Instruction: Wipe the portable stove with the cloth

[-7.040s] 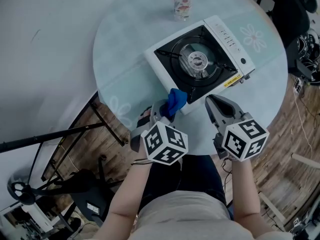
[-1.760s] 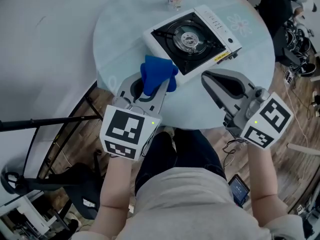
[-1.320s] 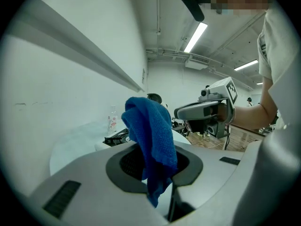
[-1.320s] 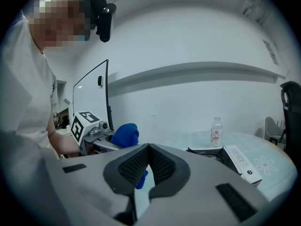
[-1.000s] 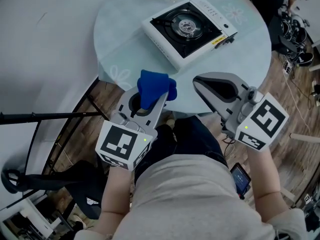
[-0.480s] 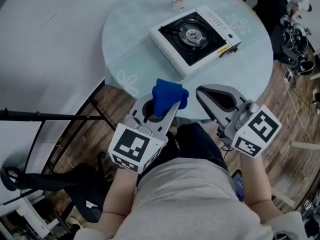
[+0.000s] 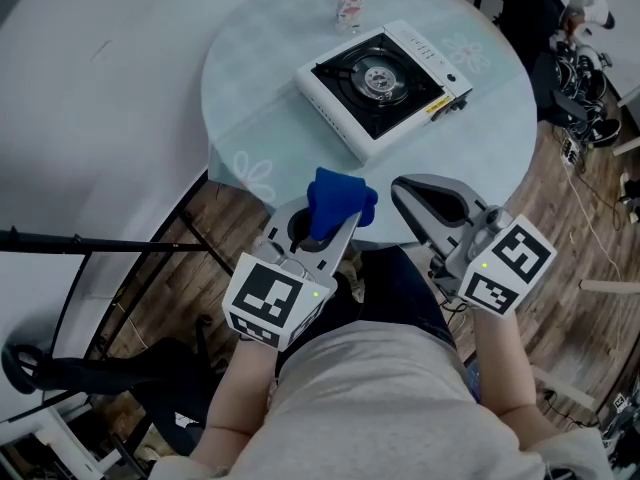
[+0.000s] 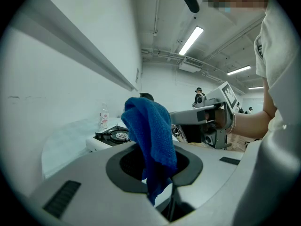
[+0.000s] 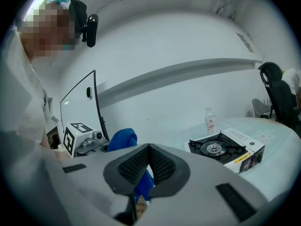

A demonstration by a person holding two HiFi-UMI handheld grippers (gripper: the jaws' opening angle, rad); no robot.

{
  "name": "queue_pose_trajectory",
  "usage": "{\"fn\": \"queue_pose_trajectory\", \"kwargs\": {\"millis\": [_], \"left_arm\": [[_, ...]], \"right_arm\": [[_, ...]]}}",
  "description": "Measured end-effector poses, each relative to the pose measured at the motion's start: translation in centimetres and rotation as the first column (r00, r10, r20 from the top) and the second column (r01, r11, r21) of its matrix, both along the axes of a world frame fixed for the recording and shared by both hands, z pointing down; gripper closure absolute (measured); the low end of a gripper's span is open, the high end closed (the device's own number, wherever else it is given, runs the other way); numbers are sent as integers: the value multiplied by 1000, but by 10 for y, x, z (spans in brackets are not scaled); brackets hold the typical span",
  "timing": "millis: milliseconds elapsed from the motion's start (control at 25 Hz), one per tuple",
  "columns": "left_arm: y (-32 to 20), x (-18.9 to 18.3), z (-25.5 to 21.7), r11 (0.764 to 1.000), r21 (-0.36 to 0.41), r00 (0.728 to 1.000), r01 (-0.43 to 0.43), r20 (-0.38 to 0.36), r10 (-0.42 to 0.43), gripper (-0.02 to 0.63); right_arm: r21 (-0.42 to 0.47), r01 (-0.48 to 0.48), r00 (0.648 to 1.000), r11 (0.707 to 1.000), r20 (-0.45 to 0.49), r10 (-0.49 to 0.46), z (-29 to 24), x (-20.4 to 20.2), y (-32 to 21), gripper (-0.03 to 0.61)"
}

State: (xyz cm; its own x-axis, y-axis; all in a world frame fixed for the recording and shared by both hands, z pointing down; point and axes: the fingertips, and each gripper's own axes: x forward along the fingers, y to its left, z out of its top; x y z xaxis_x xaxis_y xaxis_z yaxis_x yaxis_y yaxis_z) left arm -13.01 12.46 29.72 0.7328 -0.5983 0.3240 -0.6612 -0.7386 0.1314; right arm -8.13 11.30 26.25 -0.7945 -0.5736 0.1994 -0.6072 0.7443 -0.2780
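The white portable stove (image 7: 382, 78) with a black top and round burner sits on the round glass table (image 7: 260, 98); it also shows in the left gripper view, stove (image 8: 110, 136), and the right gripper view, stove (image 9: 225, 149). My left gripper (image 7: 335, 208) is shut on a blue cloth (image 7: 338, 200), held at the table's near edge, well short of the stove. The cloth (image 8: 150, 135) stands bunched up between the jaws. My right gripper (image 7: 412, 190) is shut with nothing in it, beside the left one.
A small clear bottle (image 7: 349, 4) with a pink label stands behind the stove near the table's far edge. A black stand bar (image 7: 100, 243) runs at the left over the wooden floor. Cables (image 7: 585, 68) and gear lie at the right.
Both grippers have pulled back from the stove toward me since seven seconds ago; the cloth left the stove's corner and is now held up at the table's near edge.
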Motion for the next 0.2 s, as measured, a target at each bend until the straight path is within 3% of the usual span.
{"fn": "queue_pose_trajectory", "kwargs": {"millis": [200], "left_arm": [[4, 2, -2, 1000, -5, 1000, -4, -10, 4, 525]], "right_arm": [[-40, 24, 998, 999, -62, -26, 16, 8, 14, 557]]}}
